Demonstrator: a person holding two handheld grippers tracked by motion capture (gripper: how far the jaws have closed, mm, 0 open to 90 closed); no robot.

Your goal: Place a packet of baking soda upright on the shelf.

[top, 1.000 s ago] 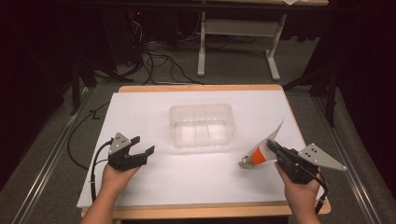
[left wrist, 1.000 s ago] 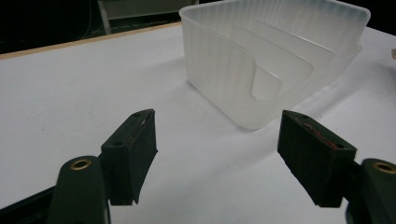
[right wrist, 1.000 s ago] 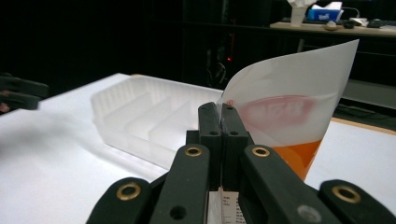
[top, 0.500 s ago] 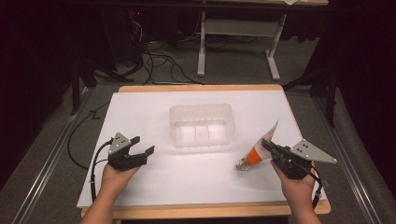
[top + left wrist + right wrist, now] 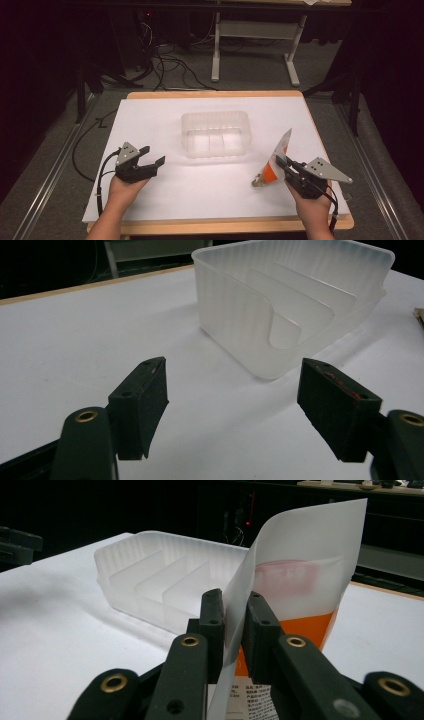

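Observation:
A white packet [image 5: 276, 156] with an orange lower band stands tilted at the right of the table, its bottom corner on the white surface. My right gripper [image 5: 281, 161] has it between its pads. The jaws have just been opening, and in the right gripper view the packet [image 5: 305, 565] runs edge-on through a small gap at the gripper [image 5: 234, 605]. My left gripper [image 5: 152, 156] rests open at the left. Its jaws [image 5: 232, 390] stand wide with nothing between them.
A translucent plastic container [image 5: 215, 114] with inner dividers sits in the middle of the white table top [image 5: 200, 195]. It lies just ahead of the left jaws [image 5: 240, 315] and beyond the packet [image 5: 130, 565]. Cables and a desk frame [image 5: 250, 45] lie past the far edge.
The right gripper and the packet have sunk a little toward the table and shifted slightly left; the packet's lower corner now rests on the surface. The left gripper has stayed still.

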